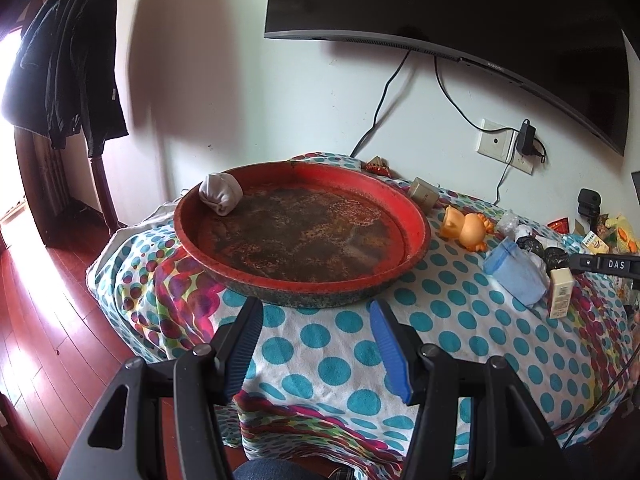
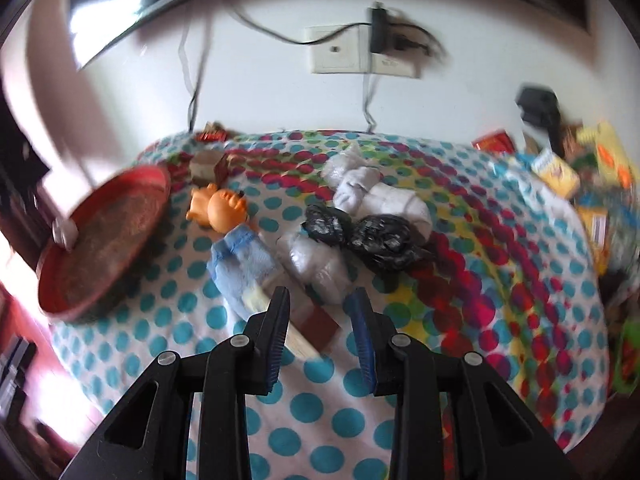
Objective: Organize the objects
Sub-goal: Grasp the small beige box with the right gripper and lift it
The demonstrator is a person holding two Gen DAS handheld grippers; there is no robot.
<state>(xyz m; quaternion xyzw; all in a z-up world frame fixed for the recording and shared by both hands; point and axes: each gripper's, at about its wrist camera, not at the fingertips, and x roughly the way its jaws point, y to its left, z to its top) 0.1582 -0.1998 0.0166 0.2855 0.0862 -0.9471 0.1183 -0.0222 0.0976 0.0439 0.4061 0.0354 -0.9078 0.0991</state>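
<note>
- Red and rust-stained, the round tray [image 1: 416, 228] sits on the dotted cloth [image 1: 332, 368] straight ahead of the left gripper [image 1: 316, 344] in the left wrist view, its near rim just beyond the fingertips.
- A grey sock ball [image 1: 221, 193] rests on the tray's far left rim.
- The left gripper's jaws stand wide apart with nothing between them, only cloth showing in the gap.
- To the right of the tray lie an orange toy [image 1: 466, 229], a blue cloth bundle [image 1: 516, 271] and a small white box [image 1: 561, 293], all well apart from these fingers.
- In the right wrist view, blurred by motion, the right gripper [image 2: 320, 322] hangs released, jaws open, over a cream-and-brown box [image 2: 316, 326] that lies in the gap between the fingertips; whether the pads touch it I cannot tell.
- Just beyond the tips lie the blue cloth bundle [image 2: 240, 256], a clear plastic wad [image 2: 320, 264] and black crumpled bags [image 2: 360, 236], touching one another.
- The orange toy [image 2: 218, 208] lies farther left, the tray [image 2: 132, 184] at the far left.
</note>
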